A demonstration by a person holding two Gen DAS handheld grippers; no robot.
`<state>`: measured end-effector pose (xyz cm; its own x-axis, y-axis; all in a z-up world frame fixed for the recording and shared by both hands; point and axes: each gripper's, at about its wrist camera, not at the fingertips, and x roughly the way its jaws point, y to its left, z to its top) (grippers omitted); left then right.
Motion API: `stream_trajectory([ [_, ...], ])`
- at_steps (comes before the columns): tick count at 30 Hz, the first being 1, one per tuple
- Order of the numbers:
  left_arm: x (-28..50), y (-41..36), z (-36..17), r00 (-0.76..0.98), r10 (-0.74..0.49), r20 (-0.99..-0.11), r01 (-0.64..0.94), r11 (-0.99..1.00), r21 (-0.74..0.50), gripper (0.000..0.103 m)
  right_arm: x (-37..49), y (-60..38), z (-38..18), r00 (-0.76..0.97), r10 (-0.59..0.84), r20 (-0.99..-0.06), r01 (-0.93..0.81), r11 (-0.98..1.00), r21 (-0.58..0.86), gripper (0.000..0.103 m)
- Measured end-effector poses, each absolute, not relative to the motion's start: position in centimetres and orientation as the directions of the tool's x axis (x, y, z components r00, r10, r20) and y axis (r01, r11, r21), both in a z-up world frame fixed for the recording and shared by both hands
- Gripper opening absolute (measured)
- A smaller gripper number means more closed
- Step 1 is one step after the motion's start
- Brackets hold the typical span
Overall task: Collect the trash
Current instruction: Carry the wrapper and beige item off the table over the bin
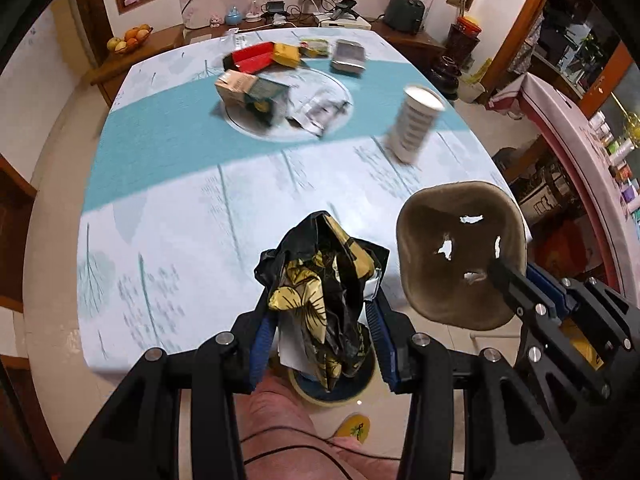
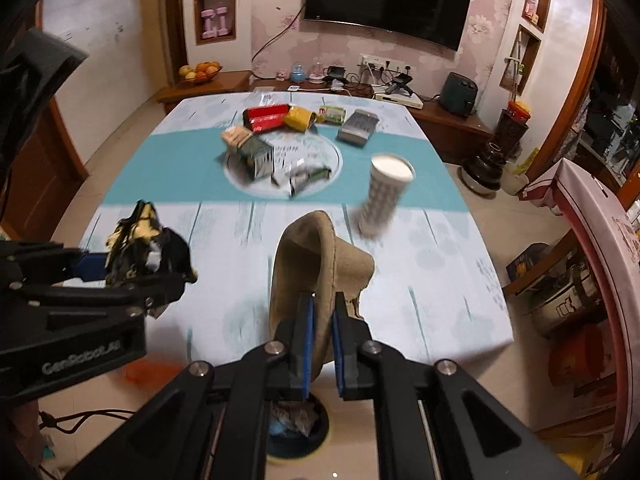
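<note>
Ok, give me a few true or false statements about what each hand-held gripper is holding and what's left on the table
1. The left hand-held gripper grips a black and gold wrapper. True.
2. The right hand-held gripper is empty. False: it pinches a brown molded tray.
3. A white cup lies on its side. False: it stands upright on the table.
4. A red box sits among items at the far end. True.

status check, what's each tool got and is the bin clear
Left tool shut on black-and-gold wrapper. Right tool shut on brown pulp tray. Both above floor bin, nothing blocking.
</note>
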<state>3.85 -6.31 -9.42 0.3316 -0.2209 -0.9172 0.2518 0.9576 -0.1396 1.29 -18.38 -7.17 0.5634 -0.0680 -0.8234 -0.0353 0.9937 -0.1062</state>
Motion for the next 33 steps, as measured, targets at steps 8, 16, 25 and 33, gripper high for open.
stream_trajectory([
  [8,-4.2,-9.5,-11.6,0.286,-0.174,-0.942,0.271,0.958,-0.095,0.043,-7.2,-21.9,-8.8,0.522,-0.012,-0.853,-0.060,0.997,-0.051,0.008],
  [16,-8.5,-10.5,-16.2,0.216,-0.117,-0.969,0.306,0.951,-0.047,0.043,-11.6,-23.3,-14.1,0.408,0.033,-0.912,-0.008,0.999,0.033,0.008],
  [25,-10.0,-10.4,-24.4,0.119,-0.097,-0.988,0.293,0.954,-0.058,0.044,-13.2,-24.4,-22.9,0.261,0.060,-0.963,0.098,0.991,0.088,0.008],
  [33,-8.8,-10.5,-32.5,0.082,-0.097,-0.992,0.318,0.946,-0.066,0.045,-12.7,-25.2,-31.4,0.169,0.092,-0.981,0.220,0.967,0.129,0.009],
])
